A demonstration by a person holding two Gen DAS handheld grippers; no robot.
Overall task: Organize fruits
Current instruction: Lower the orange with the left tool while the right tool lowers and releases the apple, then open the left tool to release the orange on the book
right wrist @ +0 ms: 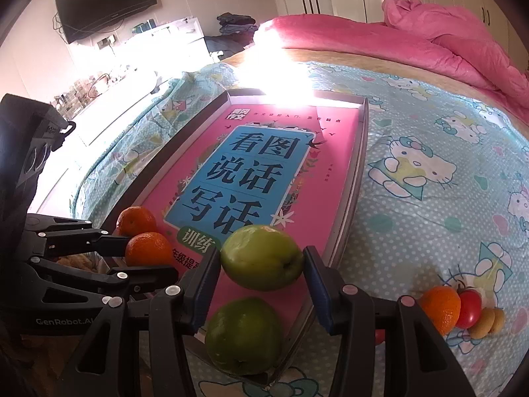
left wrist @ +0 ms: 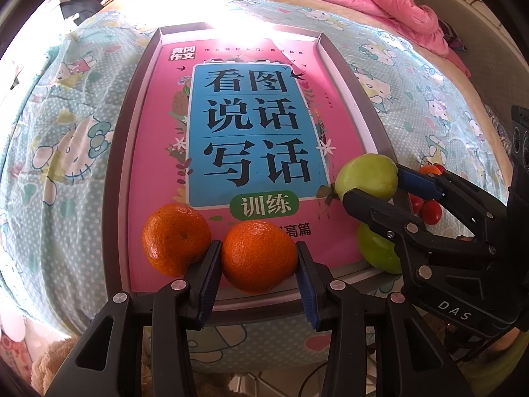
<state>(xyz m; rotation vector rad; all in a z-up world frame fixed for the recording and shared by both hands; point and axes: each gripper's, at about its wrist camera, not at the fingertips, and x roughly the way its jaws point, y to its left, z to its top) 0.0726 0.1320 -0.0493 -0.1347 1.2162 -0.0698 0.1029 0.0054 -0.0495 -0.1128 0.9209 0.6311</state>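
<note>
The pink book (left wrist: 158, 165) reads 黄冈作文 at its top corner, 看图说话写话 in large characters on the blue panel and 训练 on a green oval. The right gripper (left wrist: 373, 182) carries "DAS"; the left gripper (right wrist: 145, 258) carries "GenRobot.AI".

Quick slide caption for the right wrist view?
Right gripper holds a green apple over the tray; second apple below.

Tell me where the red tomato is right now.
In the right wrist view the red tomato lies on the bedsheet at lower right, outside the tray, between an orange and a small yellow fruit.
</note>
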